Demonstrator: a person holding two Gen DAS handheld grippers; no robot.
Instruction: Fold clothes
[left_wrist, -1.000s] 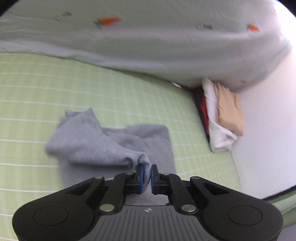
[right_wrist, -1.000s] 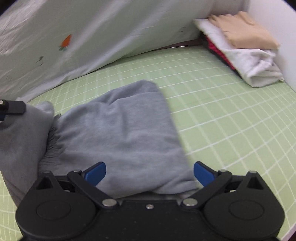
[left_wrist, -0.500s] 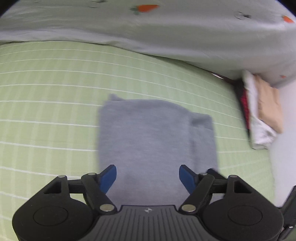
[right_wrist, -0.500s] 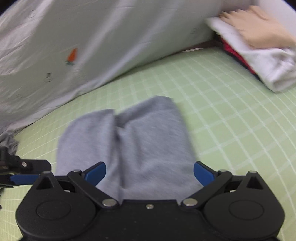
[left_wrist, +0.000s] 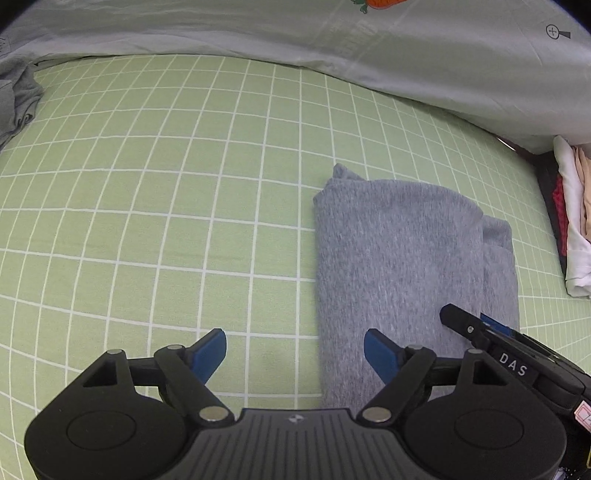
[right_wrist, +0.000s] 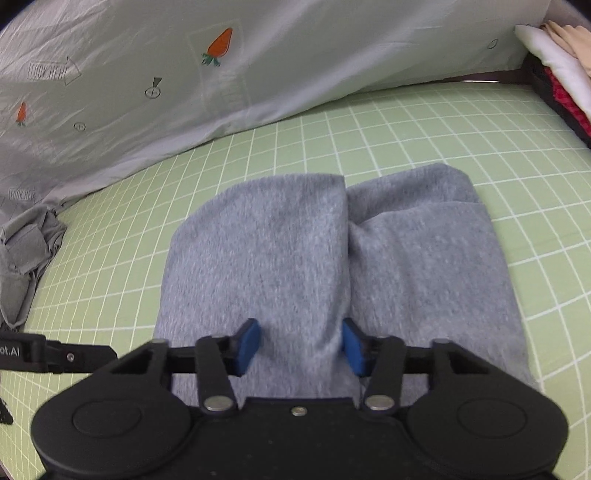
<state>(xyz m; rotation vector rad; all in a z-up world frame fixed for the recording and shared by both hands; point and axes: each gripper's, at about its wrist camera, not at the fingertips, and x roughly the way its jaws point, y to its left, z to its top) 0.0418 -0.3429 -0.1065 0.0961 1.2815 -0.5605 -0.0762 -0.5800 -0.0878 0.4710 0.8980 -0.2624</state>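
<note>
A folded grey fleece garment (right_wrist: 332, 266) lies on the green checked bed sheet (left_wrist: 147, 221), one thick fold laid over the other with a seam running down between them. The right claw (right_wrist: 301, 345) sits low over the garment's near edge, its blue pads parted with a ridge of grey cloth rising between them; whether the pads actually press the cloth is hard to tell through the blur. The left claw (left_wrist: 295, 354) is spread wide, holding nothing, its left pad above bare sheet and its right pad over the garment's left edge. A pale carrot-print quilt (right_wrist: 147, 74) is heaped along the far side. A stack of folded clothes (left_wrist: 570, 218) rests near the wall, and a crumpled grey garment (right_wrist: 26, 266) lies well apart at the left.
</note>
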